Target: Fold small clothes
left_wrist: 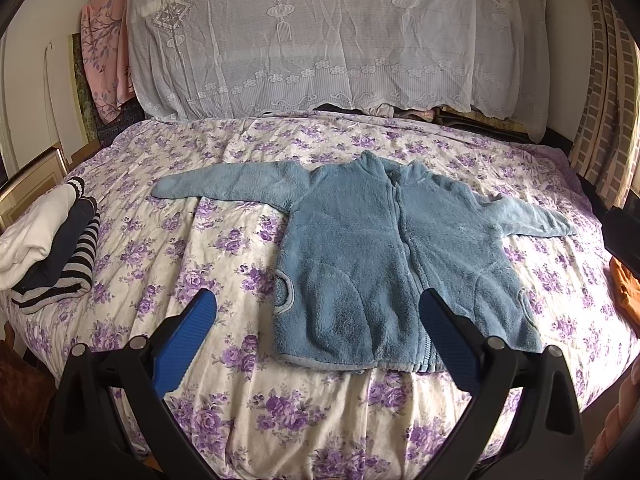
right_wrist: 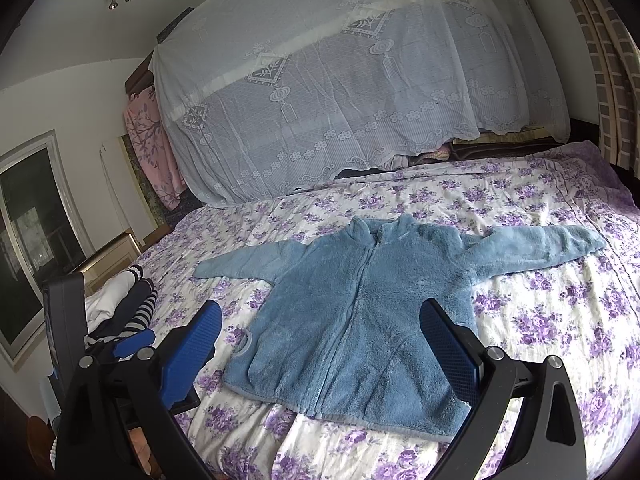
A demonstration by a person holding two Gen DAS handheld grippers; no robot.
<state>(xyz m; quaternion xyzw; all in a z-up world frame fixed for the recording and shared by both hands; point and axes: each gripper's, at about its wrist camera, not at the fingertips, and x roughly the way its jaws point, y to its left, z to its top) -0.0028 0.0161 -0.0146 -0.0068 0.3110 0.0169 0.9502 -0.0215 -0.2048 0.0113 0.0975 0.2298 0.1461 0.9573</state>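
Observation:
A small blue fleece zip jacket (left_wrist: pixel 376 248) lies flat and face up on the floral bedspread (left_wrist: pixel 224 216), both sleeves spread out sideways. It also shows in the right wrist view (right_wrist: pixel 348 320). My left gripper (left_wrist: pixel 316 308) is open and empty, held above the jacket's hem on its left half. My right gripper (right_wrist: pixel 320 320) is open and empty, held above the jacket's lower body. The left gripper's blue pad (right_wrist: pixel 132 342) shows at the left edge of the right wrist view.
A pile of folded clothes (left_wrist: pixel 52 248), white, navy and striped, sits at the bed's left edge, also in the right wrist view (right_wrist: pixel 124 308). A lace-covered stack (left_wrist: pixel 320 40) stands behind the bed. An orange cloth (left_wrist: pixel 626 292) lies at the right edge. Curtains (left_wrist: pixel 600 120) hang on the right.

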